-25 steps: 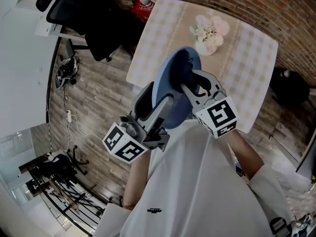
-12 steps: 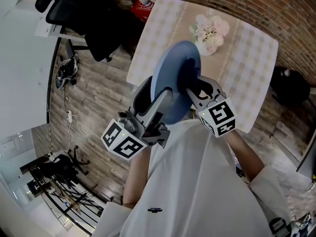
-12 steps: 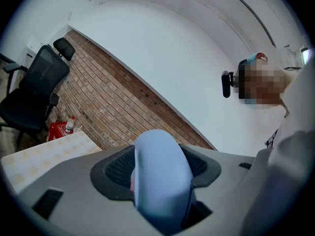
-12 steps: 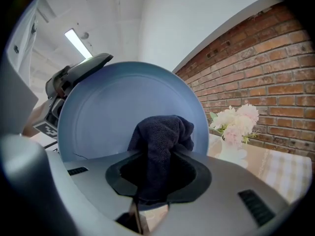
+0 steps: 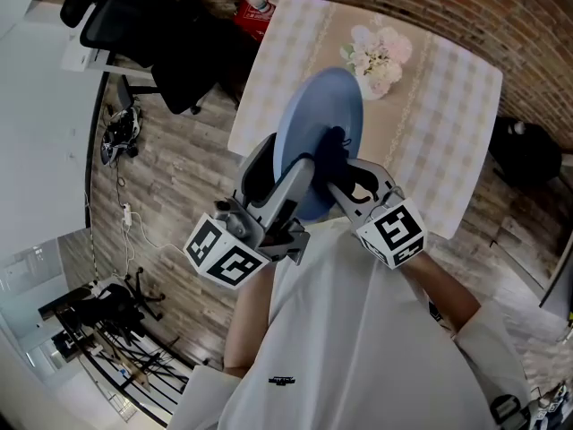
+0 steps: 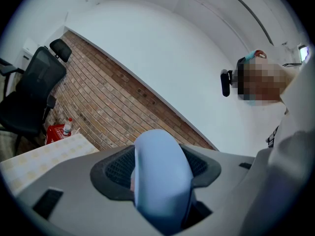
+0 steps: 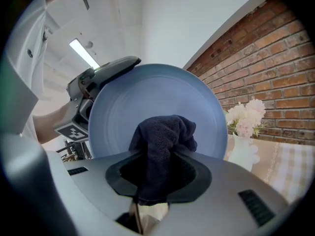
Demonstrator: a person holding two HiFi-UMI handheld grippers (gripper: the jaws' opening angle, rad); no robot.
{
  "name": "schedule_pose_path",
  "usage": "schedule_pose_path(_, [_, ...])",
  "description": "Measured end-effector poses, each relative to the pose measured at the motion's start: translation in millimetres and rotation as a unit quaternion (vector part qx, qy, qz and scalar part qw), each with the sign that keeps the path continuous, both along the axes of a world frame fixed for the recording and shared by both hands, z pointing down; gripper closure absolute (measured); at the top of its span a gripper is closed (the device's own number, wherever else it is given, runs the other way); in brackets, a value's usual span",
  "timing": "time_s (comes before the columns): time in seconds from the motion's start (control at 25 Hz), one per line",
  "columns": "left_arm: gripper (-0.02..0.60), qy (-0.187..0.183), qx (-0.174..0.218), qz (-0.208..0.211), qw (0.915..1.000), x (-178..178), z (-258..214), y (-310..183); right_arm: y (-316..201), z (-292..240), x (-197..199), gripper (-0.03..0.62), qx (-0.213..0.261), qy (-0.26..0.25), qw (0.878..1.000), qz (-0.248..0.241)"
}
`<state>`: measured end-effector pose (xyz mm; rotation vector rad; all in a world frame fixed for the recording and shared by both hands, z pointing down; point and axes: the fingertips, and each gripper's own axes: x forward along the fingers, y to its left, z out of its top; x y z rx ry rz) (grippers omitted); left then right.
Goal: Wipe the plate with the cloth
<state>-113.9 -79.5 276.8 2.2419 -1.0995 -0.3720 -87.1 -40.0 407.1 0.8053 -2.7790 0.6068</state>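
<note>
White short-sleeved shirt, a small dark mark at its 7 o'clock. The left claw and right claw are grey plastic with black pads inside, each bearing a white cube printed with black square markers

Flower vase on checked table (black chair nearby)

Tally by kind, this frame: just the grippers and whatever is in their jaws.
Grippers: 2 (left gripper, right gripper)
Plate: 1, its rim clamped in the left gripper
Cloth: 1, in the right gripper, pressed on the plate
Total: 4
</note>
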Motion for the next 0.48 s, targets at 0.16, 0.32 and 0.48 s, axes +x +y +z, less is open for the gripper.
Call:
schedule_pose_path(0.16, [0.305, -0.005, 0.001, 0.002, 1.0, 2, 1, 0, 4, -14, -5, 0.468, 0.008, -0.023, 1.0, 0.003])
schedule_pose_path(0.32, [0.305, -0.01, 0.005, 0.006, 0.9999, 6, 2, 4, 4, -28, -6, 0.468, 0.025, -0.044, 0.999, 0.008])
schedule_pose_path(0.48, [0.305, -0.019, 0.001, 0.009, 0.9998, 10, 7, 6, -2, -38, -6, 0.468, 0.043, -0.053, 0.998, 0.01])
